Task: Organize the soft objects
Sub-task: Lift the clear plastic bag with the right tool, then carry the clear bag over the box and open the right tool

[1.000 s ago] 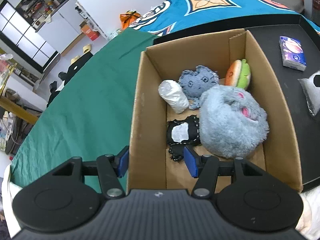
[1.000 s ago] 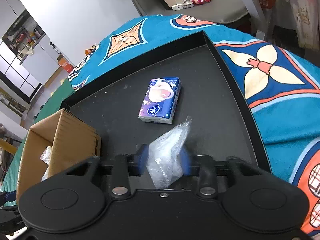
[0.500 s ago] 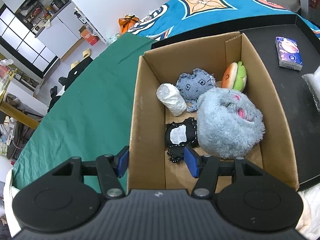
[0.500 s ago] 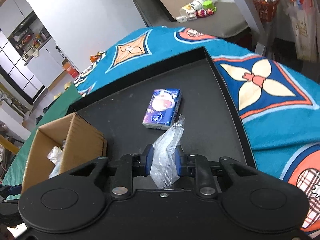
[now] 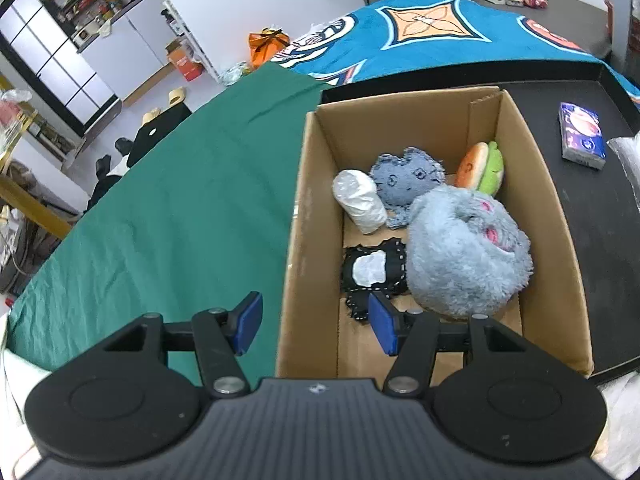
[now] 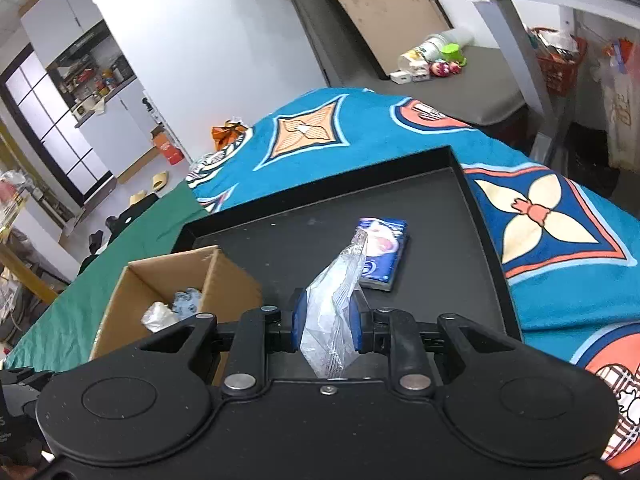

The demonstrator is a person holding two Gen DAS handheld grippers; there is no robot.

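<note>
Two grippers share the work, and going from left to right the scene starts with the green cloth [image 5: 168,216], then the left gripper [image 5: 314,322], whose blue pads are spread wide with nothing between them; one finger hangs outside the left wall of the cardboard box [image 5: 308,216] and the other over its inside. Within the box lie a white wrapped roll [image 5: 358,200], a black-and-white patch toy [image 5: 374,268], a blue-grey felt toy [image 5: 406,178], a large fluffy blue plush [image 5: 460,256] and a burger plush [image 5: 480,168] against the far wall. Further right, on the black tray [image 6: 486,216], a blue tissue pack [image 6: 382,254] lies flat and well apart from the box. The right gripper [image 6: 327,322] is closed on a clear plastic bag [image 6: 334,300], the film bunched between its pads, its free corner sticking up in front of the tissue pack; it seems to be held clear of the tray, though that is hard to confirm from this angle. The step in hand looks like carrying this bag over to the box. The next move calls for swinging the right gripper leftward above the box's near wall, finding the free floor near the front, and only then parting the pads. The tissue pack would likely be next.
</note>
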